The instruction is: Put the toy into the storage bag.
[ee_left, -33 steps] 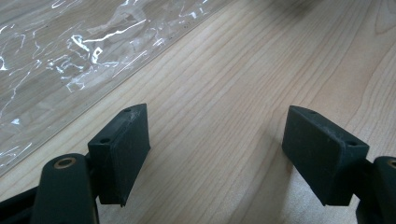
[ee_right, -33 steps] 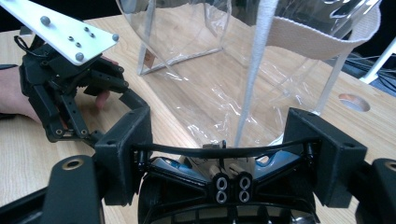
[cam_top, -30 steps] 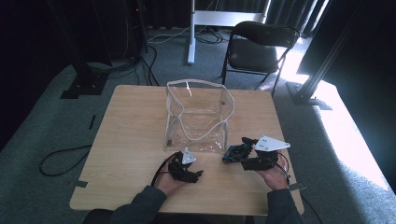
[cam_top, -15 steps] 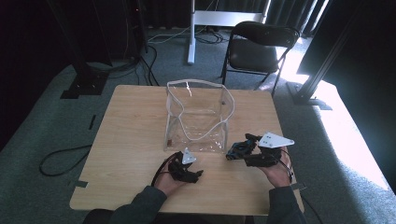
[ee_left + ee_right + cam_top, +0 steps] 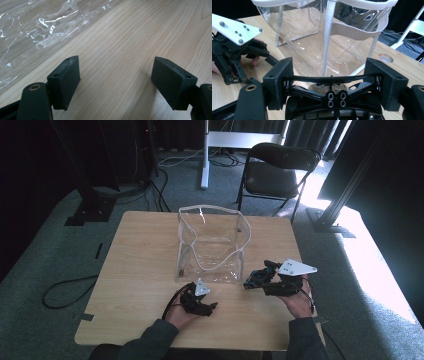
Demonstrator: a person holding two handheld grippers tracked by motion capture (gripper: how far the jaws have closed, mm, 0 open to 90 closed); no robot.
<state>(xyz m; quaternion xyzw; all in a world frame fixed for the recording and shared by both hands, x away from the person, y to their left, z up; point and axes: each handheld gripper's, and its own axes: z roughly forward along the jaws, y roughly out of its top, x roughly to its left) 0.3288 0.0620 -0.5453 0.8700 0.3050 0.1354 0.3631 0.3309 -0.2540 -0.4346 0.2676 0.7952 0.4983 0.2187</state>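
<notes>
A clear plastic bag (image 5: 210,245) with white trim stands open on the wooden table (image 5: 140,265). My left gripper (image 5: 202,304) rests low on the table just in front of the bag. Its jaws (image 5: 115,75) are open over bare wood, with the bag's flat edge (image 5: 30,30) up to the left. My right gripper (image 5: 261,276) is at the bag's right front corner. Between its jaws (image 5: 328,75) sits a black framed toy, like a small car (image 5: 329,100), its thin bar spanning pad to pad. The bag (image 5: 324,37) rises right behind it.
A folding chair (image 5: 275,170) and a white stand (image 5: 205,155) are on the carpet beyond the table. Cables lie on the floor at the left. The table has a round hole (image 5: 385,58) near the bag. The other gripper (image 5: 249,53) shows at the left.
My right gripper has drifted slightly right and up with the toy. The left gripper and the bag have stayed put.
</notes>
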